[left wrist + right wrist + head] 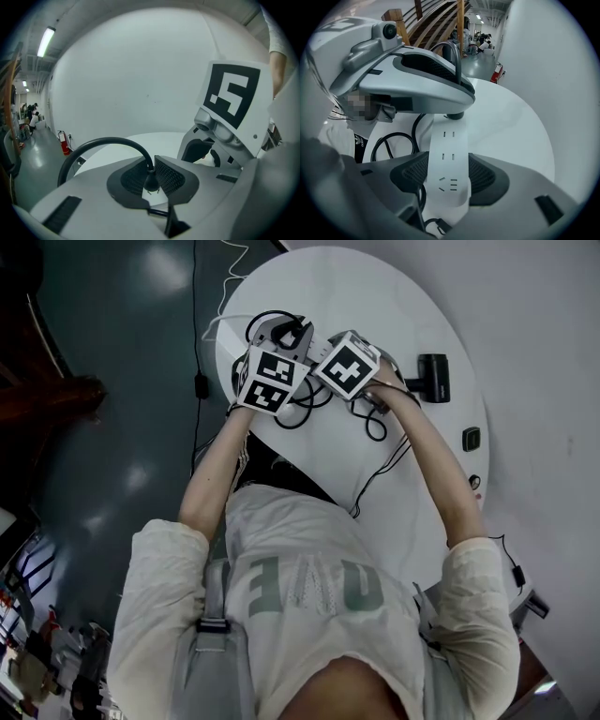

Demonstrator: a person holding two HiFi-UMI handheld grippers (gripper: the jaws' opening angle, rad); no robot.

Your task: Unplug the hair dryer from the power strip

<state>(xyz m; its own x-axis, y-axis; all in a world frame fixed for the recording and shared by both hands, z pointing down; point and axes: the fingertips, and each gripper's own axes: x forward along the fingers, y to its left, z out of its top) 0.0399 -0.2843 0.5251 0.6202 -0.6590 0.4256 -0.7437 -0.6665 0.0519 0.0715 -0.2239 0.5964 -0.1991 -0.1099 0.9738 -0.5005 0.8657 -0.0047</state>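
A white power strip (451,154) lies on the round white table (394,296). My right gripper (449,180) points steeply down and is shut on the strip's near end, a pad against each long side. At the strip's far end a black plug (151,183) sits between the pads of my left gripper (152,176), which is shut on it. The plug's base still rests on the strip (157,199), and its black cable (103,143) arches up and away to the left. The black hair dryer (433,377) lies on the table to the right of both marker cubes.
Loops of black cable (375,423) lie on the table under the hands. A small black device (472,439) sits near the table's right rim. Another cable with an adapter (200,385) runs over the dark floor at the left. A white wall stands beyond the table.
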